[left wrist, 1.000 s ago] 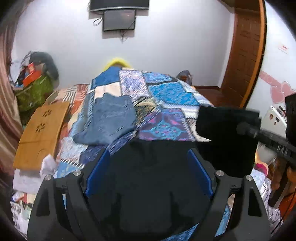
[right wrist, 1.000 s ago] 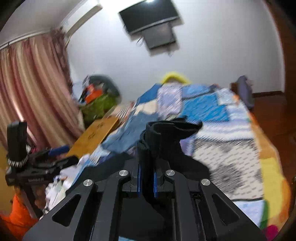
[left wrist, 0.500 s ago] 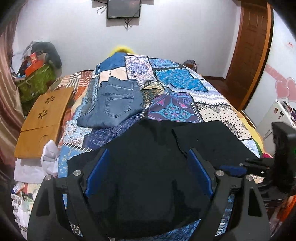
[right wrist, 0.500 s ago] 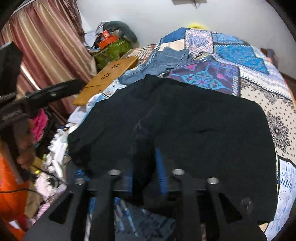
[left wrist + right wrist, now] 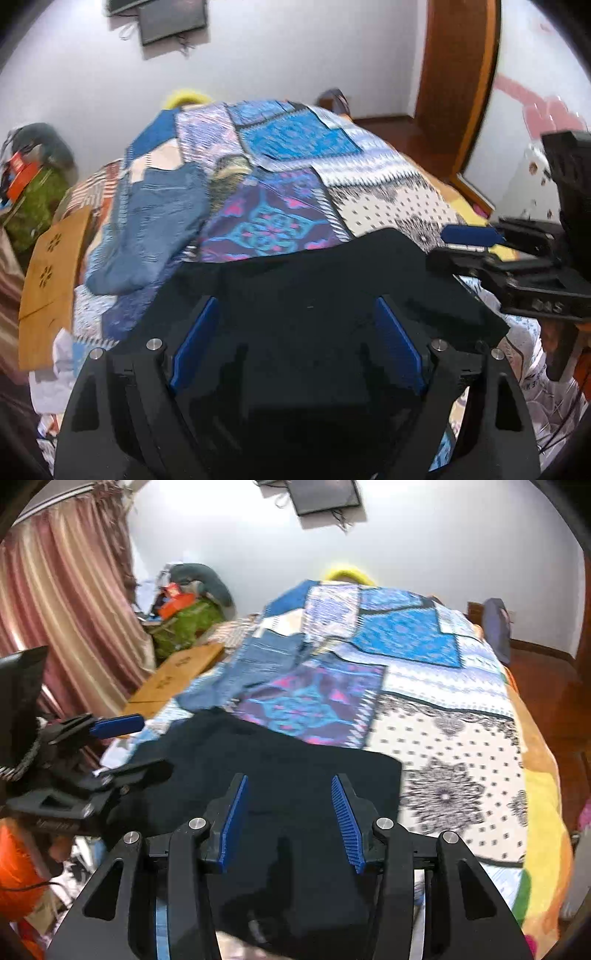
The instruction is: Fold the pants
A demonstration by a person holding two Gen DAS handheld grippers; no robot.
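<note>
Black pants (image 5: pixel 280 775): folded flat on the near end of the patchwork bedspread (image 5: pixel 443 716). Left gripper (image 5: pixel 295 325): spread wide above the cloth, gripping nothing. Right gripper (image 5: pixel 288 794): jaws opening, pads clear of fabric (pants beneath). Folded jeans (image 5: pixel 155 218): farther up the bed.

We see matt black cloth in the pants (image 5: pixel 295 775), faded blue denim in the jeans (image 5: pixel 162 221), and printed patchwork cloth in the quilt (image 5: pixel 388 199). The right gripper (image 5: pixel 288 805) has matt black plastic, ribbed blue pads (image 5: pixel 343 823) and bright metal screws. The board (image 5: pixel 55 266) is smooth wood; the floor (image 5: pixel 546 686) is glossy.
</note>
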